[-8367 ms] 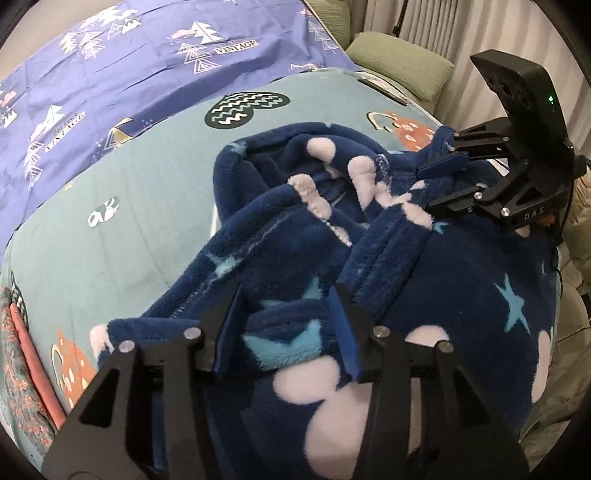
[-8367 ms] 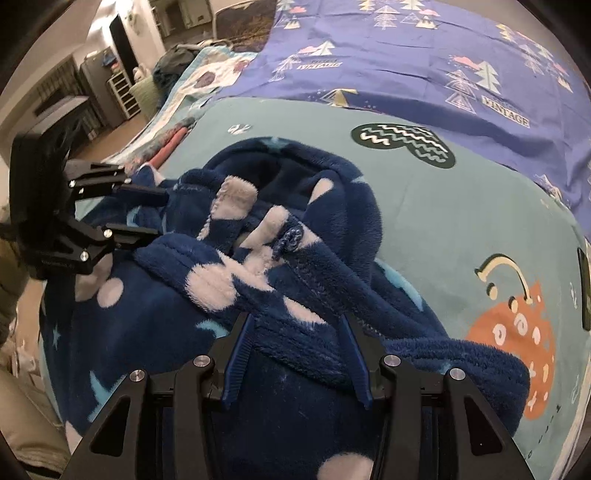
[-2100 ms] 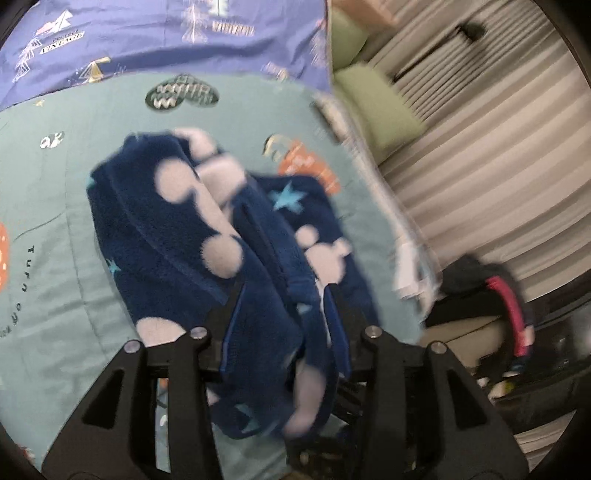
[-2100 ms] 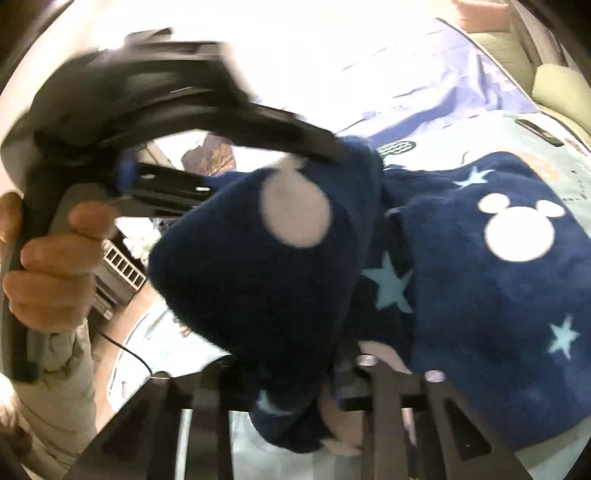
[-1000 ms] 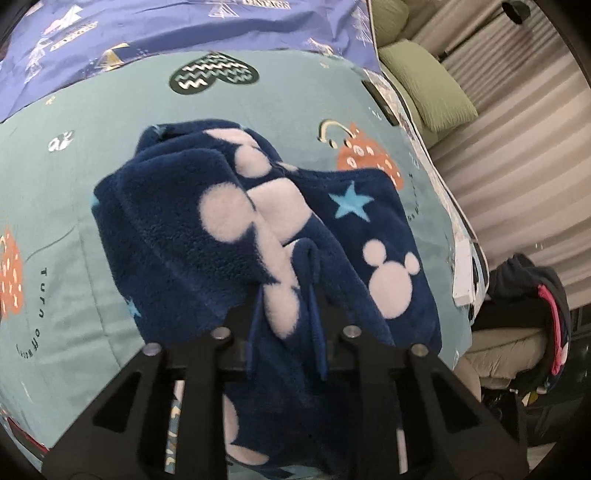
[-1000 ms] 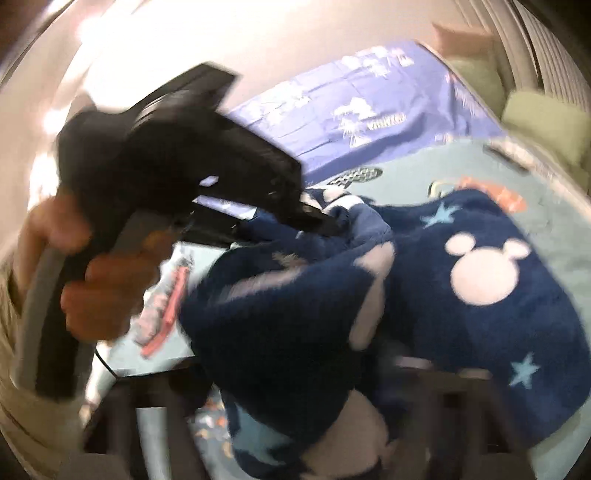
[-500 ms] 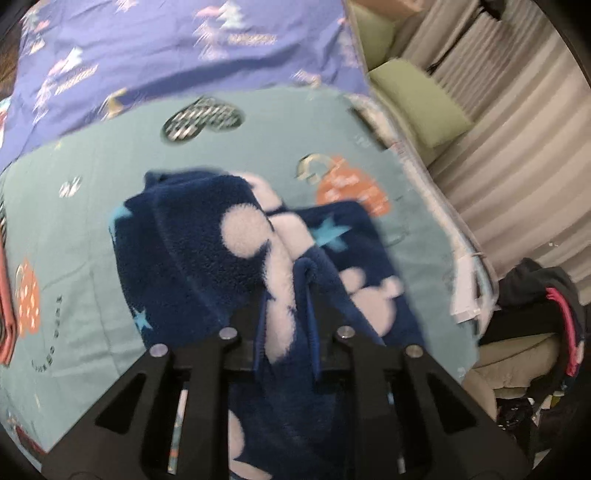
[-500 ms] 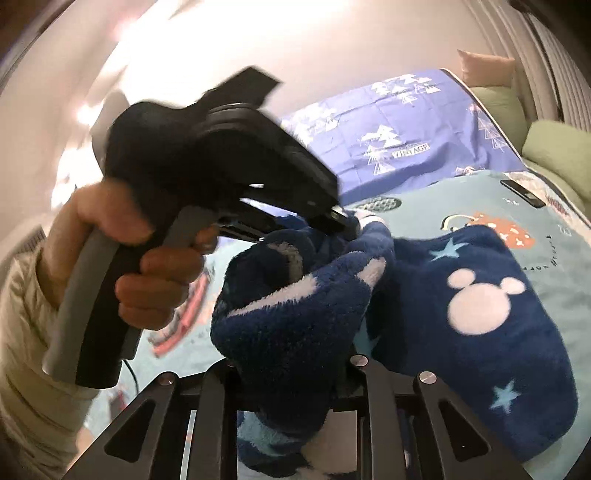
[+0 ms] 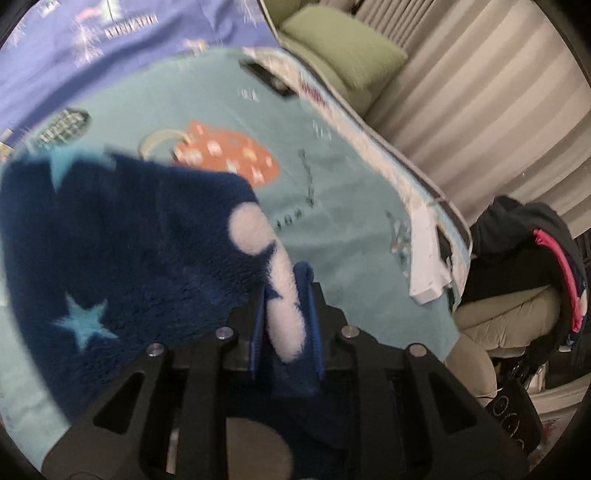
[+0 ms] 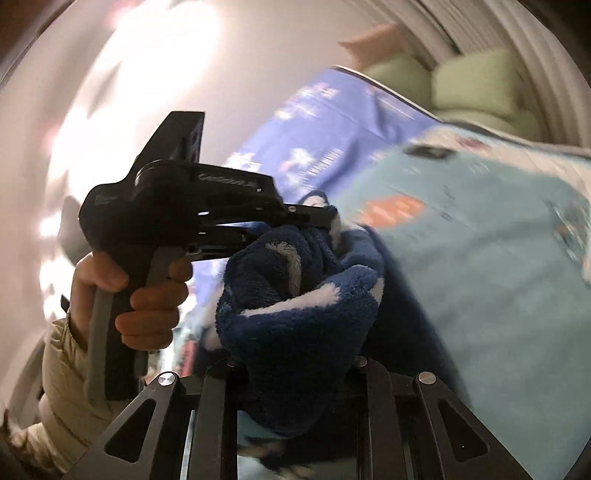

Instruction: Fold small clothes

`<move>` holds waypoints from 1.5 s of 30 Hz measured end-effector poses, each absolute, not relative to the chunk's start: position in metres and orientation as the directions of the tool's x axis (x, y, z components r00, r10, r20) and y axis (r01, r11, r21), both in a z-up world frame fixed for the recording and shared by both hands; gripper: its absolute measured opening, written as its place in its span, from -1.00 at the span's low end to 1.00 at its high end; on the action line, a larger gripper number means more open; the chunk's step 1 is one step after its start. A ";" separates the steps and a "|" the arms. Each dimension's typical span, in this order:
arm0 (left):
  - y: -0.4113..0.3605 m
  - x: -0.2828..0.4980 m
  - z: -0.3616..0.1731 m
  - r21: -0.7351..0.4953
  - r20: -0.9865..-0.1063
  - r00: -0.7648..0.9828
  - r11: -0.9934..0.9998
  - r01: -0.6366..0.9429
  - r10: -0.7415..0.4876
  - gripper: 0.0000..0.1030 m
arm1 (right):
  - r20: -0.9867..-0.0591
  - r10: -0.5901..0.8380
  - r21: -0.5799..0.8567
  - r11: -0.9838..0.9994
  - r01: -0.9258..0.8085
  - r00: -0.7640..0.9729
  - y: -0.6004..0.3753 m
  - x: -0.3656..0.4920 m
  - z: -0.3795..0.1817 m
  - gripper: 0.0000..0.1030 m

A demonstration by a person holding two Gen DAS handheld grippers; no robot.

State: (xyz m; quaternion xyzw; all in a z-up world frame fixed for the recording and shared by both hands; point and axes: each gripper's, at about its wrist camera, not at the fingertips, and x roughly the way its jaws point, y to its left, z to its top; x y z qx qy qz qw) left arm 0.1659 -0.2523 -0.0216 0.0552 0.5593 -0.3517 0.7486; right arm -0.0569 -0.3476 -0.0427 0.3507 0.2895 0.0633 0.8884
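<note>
A navy fleece garment (image 9: 122, 236) with white spots and light blue stars hangs lifted above the teal bedspread (image 9: 332, 192). My left gripper (image 9: 286, 314) is shut on its edge, a white patch pinched between the blue pads. In the right wrist view the garment (image 10: 295, 314) bunches thickly between my right gripper's fingers (image 10: 291, 369), shut on it. The left gripper (image 10: 317, 221), held in a hand, grips the same cloth just beyond.
A purple printed sheet (image 9: 110, 33) covers the far bed. Green cushions (image 9: 340, 55) and striped curtains (image 9: 480, 110) are at the right. A dark jacket with pink trim (image 9: 535, 251) lies on a beige seat off the bed's edge. A white paper (image 9: 428, 273) lies at the edge.
Both grippers have lifted the garment higher and swung right. The spread-out part with the mouse shape has left the right wrist view; more bare bedspread shows.
</note>
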 end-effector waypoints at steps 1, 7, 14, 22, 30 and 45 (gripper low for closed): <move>-0.256 0.166 -0.034 -0.314 -0.877 0.116 0.741 0.594 -0.465 -0.51 | -0.482 0.326 0.670 0.735 0.103 0.813 -0.350 -0.057 -0.051 -0.61; -0.253 0.156 -0.024 -0.340 -0.852 0.122 0.715 0.611 -0.509 -0.47 | -0.453 0.413 0.771 0.626 0.115 0.790 -0.364 -0.061 -0.078 -0.57; -0.208 0.125 0.032 -0.271 -0.781 0.276 0.702 0.658 -0.560 -0.39 | -0.473 0.404 0.759 0.638 0.129 0.783 -0.370 -0.060 -0.078 -0.22; -0.161 0.072 0.001 0.099 -0.748 0.533 0.727 0.679 -0.396 -0.25 | -0.569 0.236 0.559 0.813 0.161 0.788 -0.380 -0.077 -0.048 0.19; -0.174 0.078 -0.019 0.115 -0.744 0.554 0.744 0.658 -0.374 -0.16 | -0.526 0.062 0.408 0.894 0.187 0.848 -0.359 -0.096 0.008 -0.22; -0.168 0.074 -0.040 0.083 -0.709 0.559 0.737 0.671 -0.429 -0.12 | -0.684 0.285 0.523 0.833 0.180 0.672 -0.357 -0.041 -0.074 -0.94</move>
